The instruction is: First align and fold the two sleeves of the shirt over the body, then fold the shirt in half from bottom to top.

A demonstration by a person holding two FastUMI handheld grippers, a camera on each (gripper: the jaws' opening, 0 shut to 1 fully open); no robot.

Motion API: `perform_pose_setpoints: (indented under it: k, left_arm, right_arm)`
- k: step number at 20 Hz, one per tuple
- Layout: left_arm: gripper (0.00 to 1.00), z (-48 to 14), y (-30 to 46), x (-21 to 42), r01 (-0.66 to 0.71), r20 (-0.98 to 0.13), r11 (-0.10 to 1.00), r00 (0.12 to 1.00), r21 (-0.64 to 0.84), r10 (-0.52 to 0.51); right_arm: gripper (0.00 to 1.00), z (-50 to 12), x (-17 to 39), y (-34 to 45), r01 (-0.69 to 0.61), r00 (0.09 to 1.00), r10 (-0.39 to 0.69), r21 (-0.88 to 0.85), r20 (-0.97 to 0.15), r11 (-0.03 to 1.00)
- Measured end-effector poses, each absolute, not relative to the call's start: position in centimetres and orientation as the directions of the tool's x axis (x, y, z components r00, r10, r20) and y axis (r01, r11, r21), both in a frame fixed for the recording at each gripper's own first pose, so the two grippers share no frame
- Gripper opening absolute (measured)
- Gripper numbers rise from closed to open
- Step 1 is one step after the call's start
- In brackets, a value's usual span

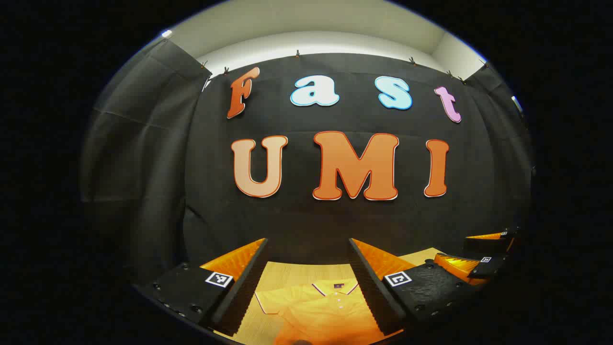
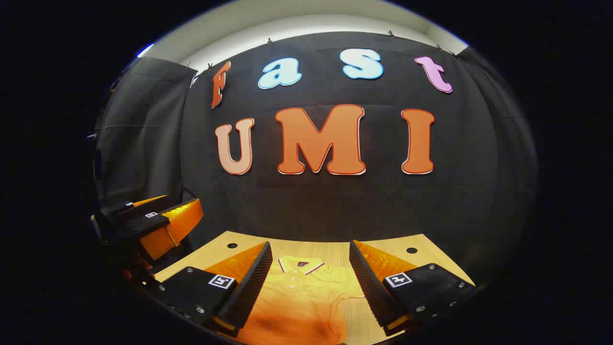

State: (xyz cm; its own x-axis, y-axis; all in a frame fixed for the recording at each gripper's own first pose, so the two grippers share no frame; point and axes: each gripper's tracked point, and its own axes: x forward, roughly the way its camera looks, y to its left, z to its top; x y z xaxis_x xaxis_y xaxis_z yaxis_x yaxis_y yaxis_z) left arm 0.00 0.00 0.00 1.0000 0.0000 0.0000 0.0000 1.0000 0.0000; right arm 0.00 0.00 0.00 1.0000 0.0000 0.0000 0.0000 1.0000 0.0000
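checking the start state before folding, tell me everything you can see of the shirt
The shirt is an orange polo of soft-looking fabric, with a collar trimmed in a thin stripe, a short buttoned placket and a small dark neck label. It lies flat, front up, on the light wooden table, collar toward the booth wall. A short sleeve spreads out to the side in the left gripper view. Its lower part is out of frame. Neither gripper touches it.

Both the left gripper view and the right gripper view are dim overall, with the brightest light coming from a pale strip (image 1: pixel 311 45) above the dark booth wall (image 1: pixel 335 215). The fisheye lens bends straight lines into curves, most strongly toward the rim, where the picture darkens and softens. The shirt (image 2: pixel 306 292) on the wooden table (image 2: pixel 383 244) is warmly lit, with a soft shadow across its near part, and a little glare shines on the other gripper's side (image 2: pixel 184 213).
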Motion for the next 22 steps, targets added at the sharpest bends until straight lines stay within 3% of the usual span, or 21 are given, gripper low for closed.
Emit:
perform_pose_setpoints:
  k: [9,11,17,22]
  left_arm:
    - [0.99,0.1,1.2,-0.8,0.019,0.040,0.999,0.999,0.037,-0.021]
    - [1.00,-0.4,3.6,-0.5,-0.038,0.023,0.999,0.999,0.036,0.037]
    - [0.99,0.2,5.1,-1.1,-0.004,0.066,0.993,0.998,0.121,-0.004]
    - [0.99,0.2,5.0,-2.6,-0.032,0.050,0.999,0.998,0.039,0.030]
  right_arm:
    - [0.98,1.2,1.1,-3.2,0.068,0.998,-0.068,0.023,0.013,0.997]
    - [0.98,1.5,1.3,-3.8,0.074,0.997,-0.074,0.019,0.024,0.997]
    - [0.98,2.1,1.6,-3.8,0.056,0.998,-0.055,-0.032,0.034,0.998]
    - [0.98,0.4,2.3,-3.8,0.043,0.999,-0.043,-0.011,0.000,0.999]
